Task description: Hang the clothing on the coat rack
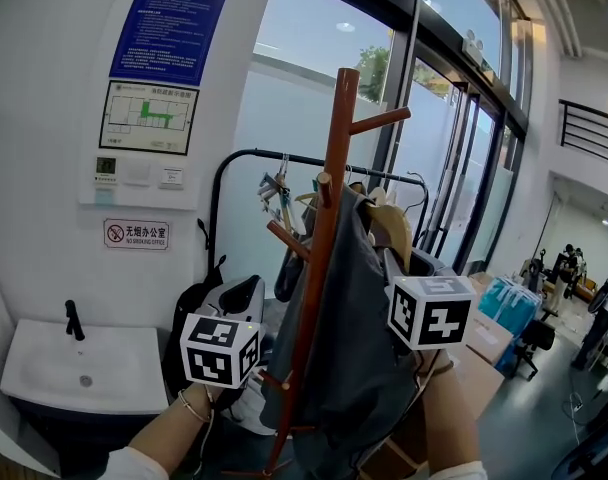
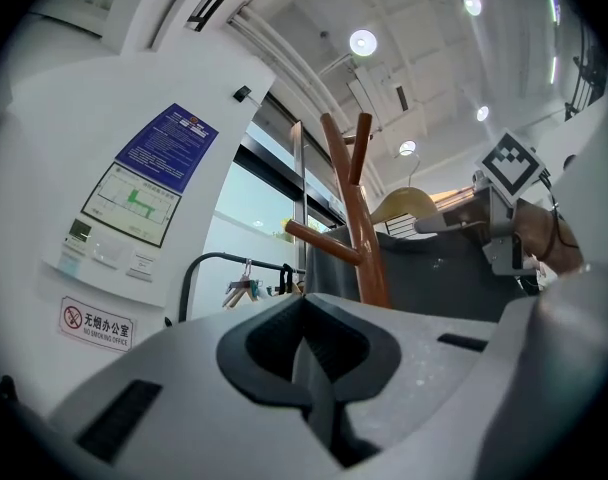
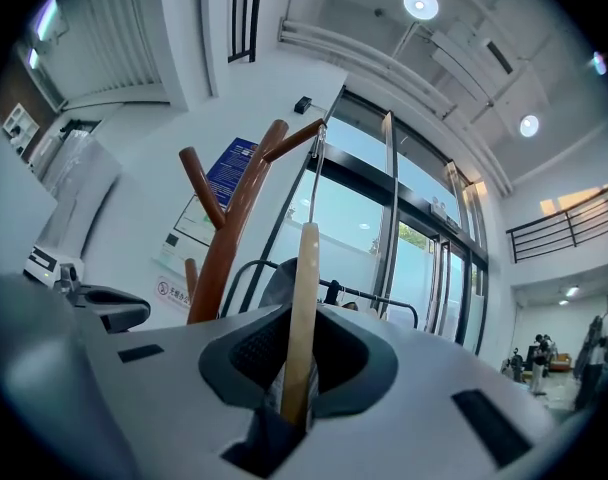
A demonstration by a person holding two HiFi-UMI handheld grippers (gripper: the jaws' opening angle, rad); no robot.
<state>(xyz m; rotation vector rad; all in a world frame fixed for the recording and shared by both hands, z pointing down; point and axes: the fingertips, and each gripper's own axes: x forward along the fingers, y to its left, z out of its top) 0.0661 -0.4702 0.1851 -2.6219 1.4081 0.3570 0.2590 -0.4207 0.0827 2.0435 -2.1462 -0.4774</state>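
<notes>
Now right fingers point(image 3: 249, 353) pinch the pale hanger point(image 3: 302, 318) — dark-grey garment point(image 1: 349, 338) draped — left fingers point(image 2: 269, 346) closed.

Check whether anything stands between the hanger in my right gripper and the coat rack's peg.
Nothing visible does: the right gripper holds the hanger, and its hook rises clear to the rack's upper peg.

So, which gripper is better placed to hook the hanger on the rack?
Right, I think. The right gripper is shut on the hanger, with the rack close beside it. The left gripper is shut on nothing.
</notes>
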